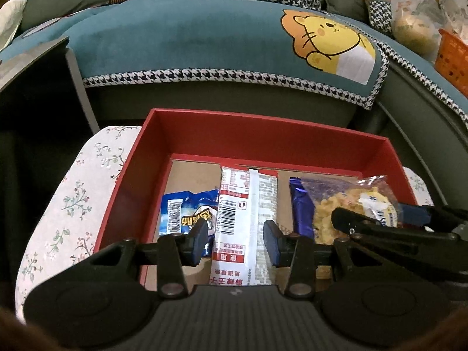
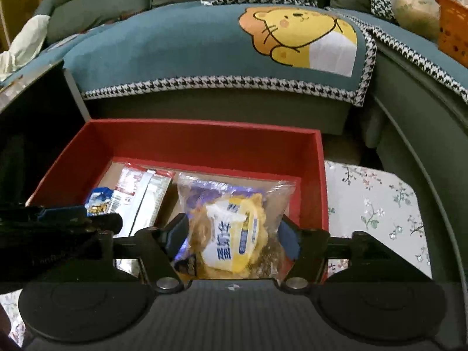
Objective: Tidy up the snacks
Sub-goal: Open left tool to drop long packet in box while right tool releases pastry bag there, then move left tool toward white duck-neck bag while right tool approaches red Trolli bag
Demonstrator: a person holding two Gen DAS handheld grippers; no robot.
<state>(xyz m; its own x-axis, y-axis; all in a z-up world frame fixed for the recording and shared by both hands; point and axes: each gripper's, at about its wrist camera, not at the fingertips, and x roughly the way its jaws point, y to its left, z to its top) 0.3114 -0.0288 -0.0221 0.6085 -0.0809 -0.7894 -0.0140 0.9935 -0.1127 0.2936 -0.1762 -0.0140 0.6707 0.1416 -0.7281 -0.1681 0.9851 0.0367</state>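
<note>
Inside red cardboard box (image 2: 175, 140): clear crinkly bag of yellow snack (image 2: 234, 228), right of white sachet (image 1: 242, 219).
Handling: light, crushable, slippery; pinch sealed edge.
Right tool (image 2: 234, 235): apart, straddling bag.
Left tool (image 1: 235, 238): apart, straddling sachet.

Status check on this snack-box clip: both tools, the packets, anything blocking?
Left tool open around white packet. Right tool open around clear yellow snack bag. Both packets in red box. Nothing blocking.

A red box (image 1: 140, 158) with a brown floor holds a blue packet (image 1: 187, 210), a white-and-red packet (image 1: 237, 219), a purple wrapper (image 1: 301, 207) and a clear bag (image 2: 234, 228) of yellow snack, on floral cloth (image 1: 73, 204) before a teal, houndstooth-edged cover (image 1: 190, 44).
</note>
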